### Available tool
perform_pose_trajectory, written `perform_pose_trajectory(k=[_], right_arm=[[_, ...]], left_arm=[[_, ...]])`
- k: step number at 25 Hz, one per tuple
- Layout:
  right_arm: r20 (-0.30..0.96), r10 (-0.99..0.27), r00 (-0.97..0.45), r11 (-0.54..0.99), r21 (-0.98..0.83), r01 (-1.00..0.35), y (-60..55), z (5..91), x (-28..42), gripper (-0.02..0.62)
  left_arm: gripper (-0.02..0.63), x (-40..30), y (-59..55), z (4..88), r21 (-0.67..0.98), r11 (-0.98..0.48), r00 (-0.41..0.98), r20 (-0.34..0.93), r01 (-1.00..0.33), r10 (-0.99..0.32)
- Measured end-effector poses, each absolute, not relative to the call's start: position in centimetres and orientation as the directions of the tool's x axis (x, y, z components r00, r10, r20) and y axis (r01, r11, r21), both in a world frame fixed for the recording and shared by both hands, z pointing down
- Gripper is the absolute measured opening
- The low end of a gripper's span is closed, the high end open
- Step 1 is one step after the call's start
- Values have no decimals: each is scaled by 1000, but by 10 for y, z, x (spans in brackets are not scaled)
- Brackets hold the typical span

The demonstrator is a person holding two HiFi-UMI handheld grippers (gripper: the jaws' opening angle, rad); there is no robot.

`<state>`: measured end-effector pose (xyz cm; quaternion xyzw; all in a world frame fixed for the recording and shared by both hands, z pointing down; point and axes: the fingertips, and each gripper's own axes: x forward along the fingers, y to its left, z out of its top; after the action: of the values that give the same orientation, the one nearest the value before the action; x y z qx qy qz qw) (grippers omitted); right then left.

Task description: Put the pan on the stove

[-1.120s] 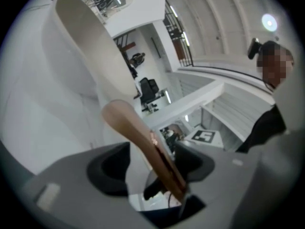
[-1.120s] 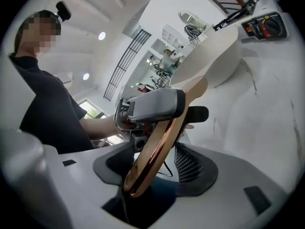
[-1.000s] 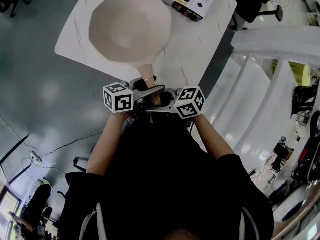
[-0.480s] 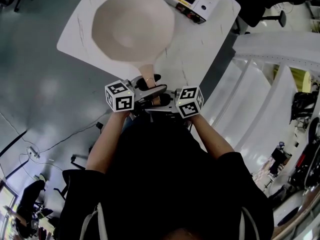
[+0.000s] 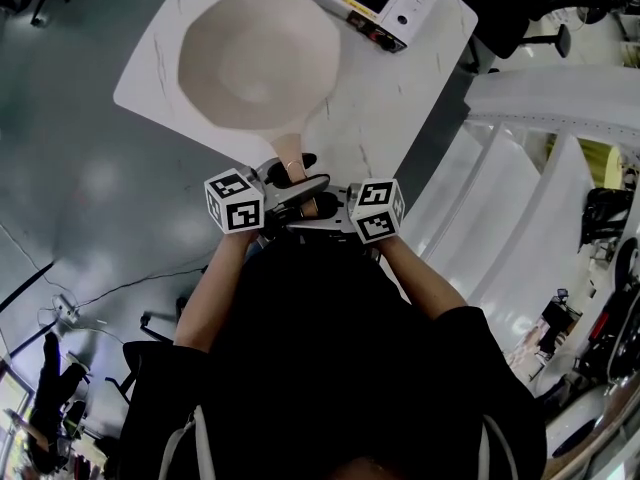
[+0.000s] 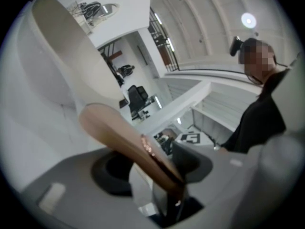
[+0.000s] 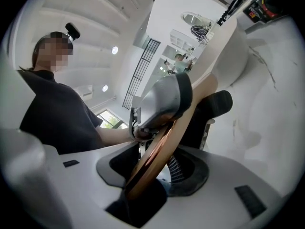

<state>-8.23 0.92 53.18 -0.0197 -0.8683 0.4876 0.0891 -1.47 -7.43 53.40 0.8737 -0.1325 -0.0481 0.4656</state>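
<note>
The pan [image 5: 258, 58], pale beige inside, sits over the near-left part of the white marbled table [image 5: 400, 98]. The head view does not settle whether its base rests on the top or hangs just above it. Its far rim is close beside the portable stove [image 5: 385, 3], which stands at the table's far edge, so the pan is not on the burner. The tan handle [image 5: 288, 153] points back toward the person.

Both grippers are on that handle. In the left gripper view the left gripper [image 5: 292, 171] has its jaws pressed on the handle's end from either side, and the bowl of the pan rises beyond them. The right gripper [image 5: 318, 206] clamps the same handle just behind the left one (its own view shows the coppery wood running between its pads, with the left gripper's grey jaw touching the handle right ahead). The two marker cubes sit near each other, and the person's forearms reach out from a black top.
</note>
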Motion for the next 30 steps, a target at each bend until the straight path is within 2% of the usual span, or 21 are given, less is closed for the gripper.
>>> perform_pose_trajectory(k=[10,30], right_arm=[[108,162,-981,570,-822,3,1,502,-79,178],[65,42,-997,636,-772,-24,-74,420,-38,183]], left_arm=[[245,-12,-85,504,784,-566,951,96,-254,-292],[249,35,-152,416,748,-640,974,41,-177,-222]])
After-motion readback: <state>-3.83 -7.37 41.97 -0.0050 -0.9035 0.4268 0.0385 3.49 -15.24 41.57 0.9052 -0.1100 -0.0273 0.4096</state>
